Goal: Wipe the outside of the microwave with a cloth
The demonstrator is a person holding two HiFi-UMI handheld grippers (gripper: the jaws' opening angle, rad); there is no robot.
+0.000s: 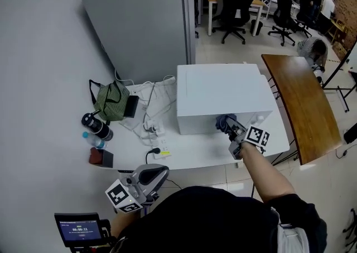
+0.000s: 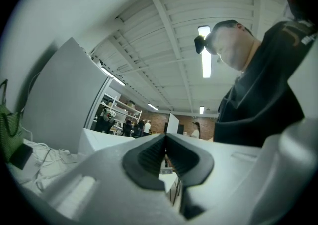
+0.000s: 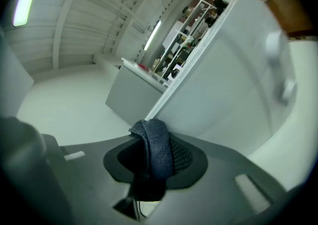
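Observation:
The white microwave (image 1: 220, 92) stands on the white table (image 1: 184, 154), its front facing me. My right gripper (image 1: 230, 127) is shut on a dark blue cloth (image 1: 223, 122) and holds it against the lower front of the microwave. In the right gripper view the cloth (image 3: 155, 153) is folded between the jaws, with the microwave's white front (image 3: 233, 85) and its two knobs close ahead. My left gripper (image 1: 158, 175) hangs below the table's near edge, jaws shut with nothing between them; in its own view the left gripper (image 2: 166, 155) points upward.
On the table's left lie a green bag (image 1: 110, 101), a black bottle (image 1: 96, 125), a small bottle (image 1: 93, 141), a dark box (image 1: 101, 157) and white cables with a power strip (image 1: 158, 148). A wooden table (image 1: 304, 104) stands to the right, a grey partition (image 1: 142, 20) behind.

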